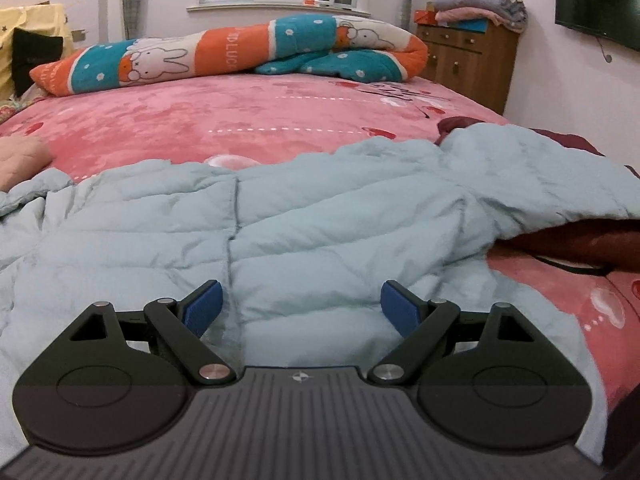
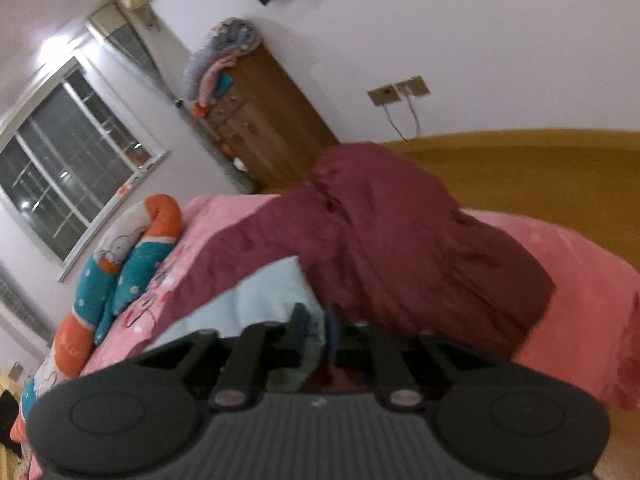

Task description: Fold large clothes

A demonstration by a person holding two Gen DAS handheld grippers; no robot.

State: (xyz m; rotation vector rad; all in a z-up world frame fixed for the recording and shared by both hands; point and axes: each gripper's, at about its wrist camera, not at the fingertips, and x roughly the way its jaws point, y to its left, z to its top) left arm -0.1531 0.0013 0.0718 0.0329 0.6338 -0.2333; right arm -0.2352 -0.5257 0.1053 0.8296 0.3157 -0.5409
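Note:
A pale blue puffer jacket (image 1: 280,224) lies spread across the pink bed (image 1: 224,120), its centre seam running toward me. My left gripper (image 1: 301,306) hovers open just above its near part, blue pads wide apart and empty. In the tilted, blurred right wrist view, my right gripper (image 2: 314,330) is shut on an edge of the pale blue jacket (image 2: 256,304), with the fabric pinched between the pads. A maroon jacket (image 2: 384,240) lies beyond it on the bed; it also shows in the left wrist view (image 1: 568,240) under the blue jacket's right side.
A rolled orange, teal and white bunny-print quilt (image 1: 240,56) lies at the far side of the bed. A wooden dresser (image 1: 468,64) with folded blankets stands at the right wall, below a wall TV (image 1: 600,4). A pink garment (image 1: 20,156) lies at left.

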